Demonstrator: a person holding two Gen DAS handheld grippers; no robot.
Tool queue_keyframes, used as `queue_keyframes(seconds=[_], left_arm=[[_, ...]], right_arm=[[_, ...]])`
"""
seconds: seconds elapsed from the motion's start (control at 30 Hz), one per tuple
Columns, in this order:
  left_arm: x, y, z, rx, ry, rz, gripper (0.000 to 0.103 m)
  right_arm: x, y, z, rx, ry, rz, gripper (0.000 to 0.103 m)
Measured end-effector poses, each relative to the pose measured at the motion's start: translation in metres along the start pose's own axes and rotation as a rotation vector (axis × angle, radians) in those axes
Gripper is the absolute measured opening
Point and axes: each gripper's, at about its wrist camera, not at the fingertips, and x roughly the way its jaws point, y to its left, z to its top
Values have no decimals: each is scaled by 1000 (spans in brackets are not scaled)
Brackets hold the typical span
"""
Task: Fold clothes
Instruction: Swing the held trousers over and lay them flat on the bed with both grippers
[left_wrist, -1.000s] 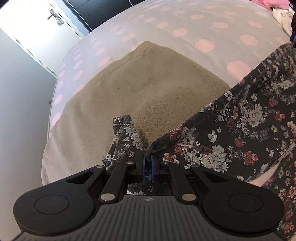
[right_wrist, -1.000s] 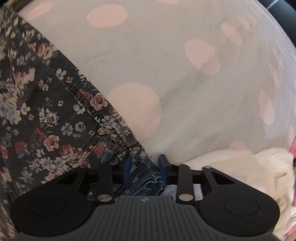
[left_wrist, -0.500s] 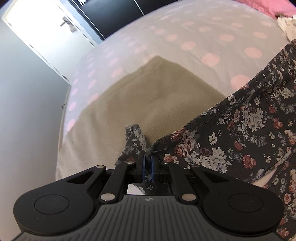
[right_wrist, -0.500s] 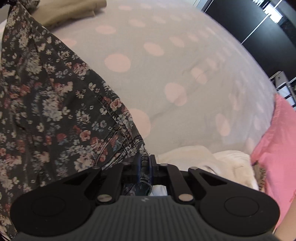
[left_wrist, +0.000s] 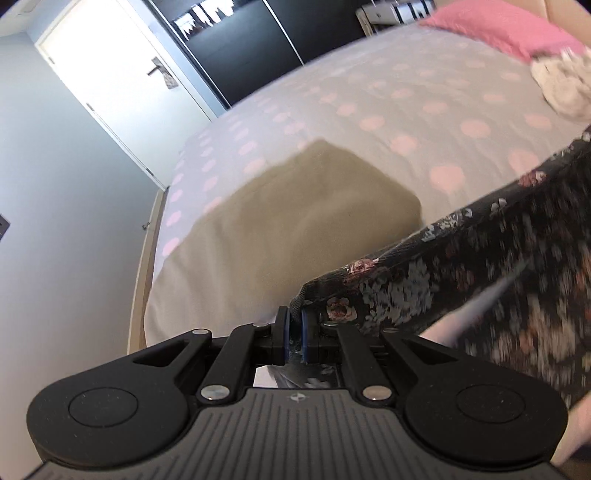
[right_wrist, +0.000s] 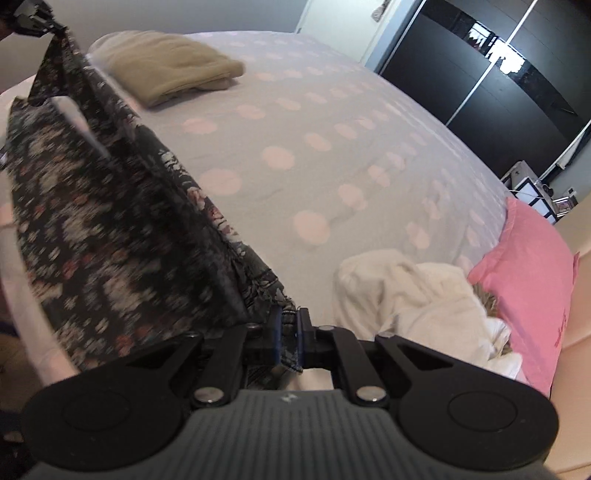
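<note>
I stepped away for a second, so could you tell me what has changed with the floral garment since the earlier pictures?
The right gripper closed its jaws on the floral garment, and both grippers lifted it off the bed, stretched between them. The left gripper kept its grip. The folded beige item, white clothes and pink pillow stayed put.

Both wrist cameras look steeply down along their fingers, close above the bed (left_wrist: 424, 110) (right_wrist: 332, 122). Both views share the floral garment (left_wrist: 498, 280) (right_wrist: 122, 236) and the beige folded cloth (left_wrist: 288, 229) (right_wrist: 177, 62).
</note>
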Motion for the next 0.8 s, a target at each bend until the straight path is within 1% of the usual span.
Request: queue_keyframes(seconds=[0.1, 0.17, 0.23, 0.3, 0.4, 0.63, 0.8], left_arm=[[3, -16, -22, 32, 38, -1, 4], [3, -25, -33, 46, 49, -8, 4], [2, -34, -42, 57, 56, -22, 4], [0, -45, -49, 89, 60, -28, 4], [-3, -59, -56, 139, 65, -30, 4], [0, -81, -68, 226, 95, -17, 4], [1, -87, -74, 259, 103, -29, 4]], right_arm=[[-8, 40, -18, -37, 29, 29, 8], [-9, 65, -30, -66, 54, 47, 8], [-7, 82, -41, -112, 97, 60, 8], [-1, 98, -50, -191, 150, 58, 8], [19, 123, -61, -281, 217, 59, 8], [63, 145, -78, -390, 331, 115, 9], [93, 151, -87, -395, 381, 142, 9]])
